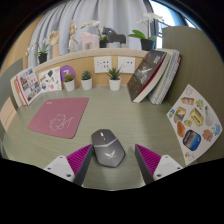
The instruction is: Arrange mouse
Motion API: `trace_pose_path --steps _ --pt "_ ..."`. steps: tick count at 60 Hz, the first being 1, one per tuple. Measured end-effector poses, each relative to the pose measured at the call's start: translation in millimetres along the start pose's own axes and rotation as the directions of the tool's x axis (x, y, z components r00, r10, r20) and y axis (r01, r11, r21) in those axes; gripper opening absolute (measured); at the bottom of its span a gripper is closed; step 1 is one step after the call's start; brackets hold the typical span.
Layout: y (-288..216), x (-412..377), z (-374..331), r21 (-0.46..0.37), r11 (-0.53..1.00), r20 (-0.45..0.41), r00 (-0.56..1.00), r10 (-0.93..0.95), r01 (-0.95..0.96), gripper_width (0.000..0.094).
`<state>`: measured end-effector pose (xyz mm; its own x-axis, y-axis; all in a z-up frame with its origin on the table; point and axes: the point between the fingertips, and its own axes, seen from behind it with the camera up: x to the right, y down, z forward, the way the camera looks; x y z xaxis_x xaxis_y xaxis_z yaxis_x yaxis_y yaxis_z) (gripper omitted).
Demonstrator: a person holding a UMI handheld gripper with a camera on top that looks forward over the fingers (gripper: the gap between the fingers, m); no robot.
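Observation:
A grey computer mouse (pixel 107 147) with a white logo lies on the olive-green desk (pixel 140 118), between my two fingers and slightly ahead of them. There is a gap at each side of it. A pink mouse mat (pixel 58 119) with a white logo lies on the desk to the left, beyond the fingers. My gripper (pixel 112 160) is open, with its magenta pads (pixel 76 158) standing apart on both sides of the mouse.
Small potted plants (pixel 87 79) and a purple ball (pixel 68 74) stand along the back. Books (pixel 153 76) lean at the right rear. A colourful card (pixel 194 115) lies at the right and another card (pixel 27 86) leans at the left.

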<state>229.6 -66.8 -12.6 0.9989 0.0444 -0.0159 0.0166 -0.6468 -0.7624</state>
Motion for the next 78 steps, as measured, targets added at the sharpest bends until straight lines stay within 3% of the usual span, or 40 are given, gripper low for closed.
trace_pose_path --steps 6,17,19,27,39,46,50,60,68,73,78 --pt "-12 7 14 -0.007 1.000 -0.008 1.000 0.021 -0.021 0.0820" --pt "-24 20 29 -0.004 0.999 -0.040 0.998 0.044 -0.044 0.0604" --pt "-24 22 30 -0.007 0.999 -0.050 0.997 0.052 -0.053 0.0520" --pt "-24 21 31 -0.021 0.998 -0.050 0.997 0.054 -0.055 0.0450" --pt "-23 20 33 -0.111 0.991 -0.082 0.995 0.062 -0.071 0.0308" --pt "-32 17 27 -0.145 0.984 -0.134 0.987 0.089 -0.108 0.0308" --pt "-70 14 7 -0.087 0.987 -0.172 0.978 0.116 -0.133 0.0308" --pt "-236 -14 -81 0.182 0.981 -0.222 0.969 0.110 -0.069 0.0307" --pt "-339 -73 -130 0.337 0.941 -0.195 0.977 0.084 -0.013 0.0307" --pt "-365 -119 -130 0.377 0.926 -0.158 0.986 0.049 0.015 0.0307" --pt "-359 -159 -92 0.340 0.940 -0.119 0.993 0.021 0.021 0.0306"
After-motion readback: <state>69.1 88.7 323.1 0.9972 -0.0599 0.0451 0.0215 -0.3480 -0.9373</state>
